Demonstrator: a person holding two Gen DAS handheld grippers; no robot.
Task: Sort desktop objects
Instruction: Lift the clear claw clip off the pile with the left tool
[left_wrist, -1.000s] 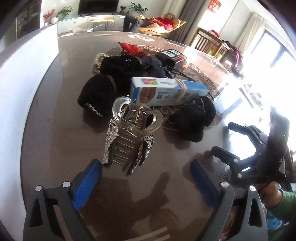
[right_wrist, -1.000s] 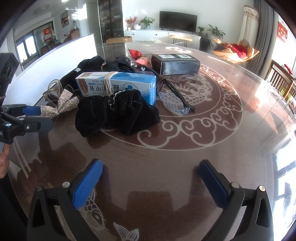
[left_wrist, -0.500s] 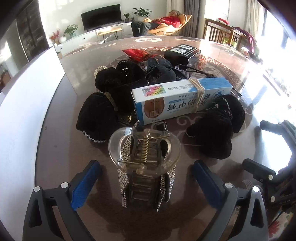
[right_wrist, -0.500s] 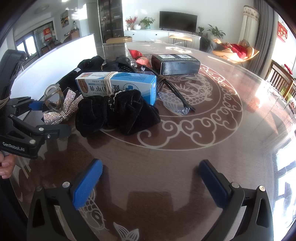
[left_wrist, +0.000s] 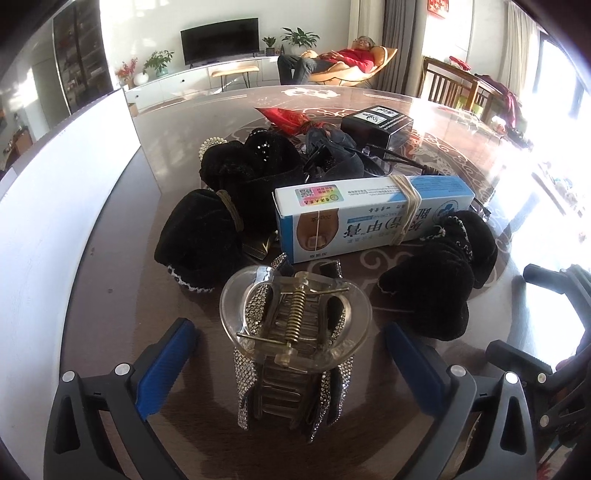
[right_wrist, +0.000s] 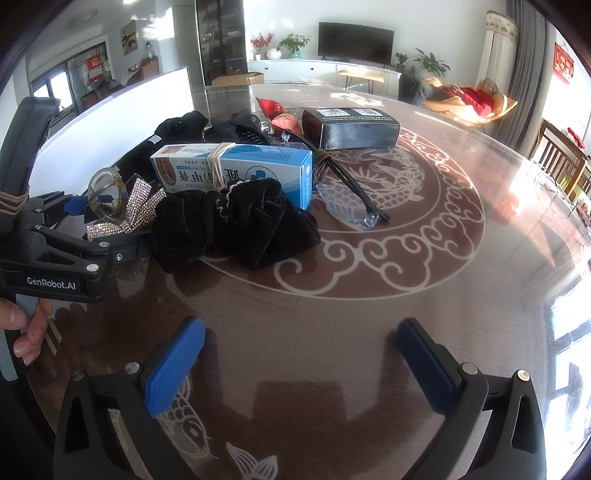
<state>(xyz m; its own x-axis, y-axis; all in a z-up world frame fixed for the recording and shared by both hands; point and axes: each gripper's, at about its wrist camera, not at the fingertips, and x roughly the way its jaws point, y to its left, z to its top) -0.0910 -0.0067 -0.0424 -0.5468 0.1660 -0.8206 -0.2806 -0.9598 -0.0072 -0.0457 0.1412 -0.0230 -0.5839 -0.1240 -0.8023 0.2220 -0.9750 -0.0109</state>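
I judge the sorting barely begun — my left gripper (left_wrist: 291, 373) stands spread wide around the clear rhinestone-trimmed hair claw clip (left_wrist: 293, 343) on the glossy brown table (right_wrist: 369, 350), pads not touching it. The blue-and-white carton (left_wrist: 373, 218), black velvet scrunchies (right_wrist: 236, 225) and clear glasses (right_wrist: 351, 206) lie heaped just beyond — my right gripper (right_wrist: 301, 362) hangs apart, empty.

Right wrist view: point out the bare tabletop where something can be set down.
Free: the brown table on the dragon inlay, right of the safety glasses and black box, and the strip before the right gripper. Crowded: the left, around the blue carton, velvet scrunchie and hair claw.
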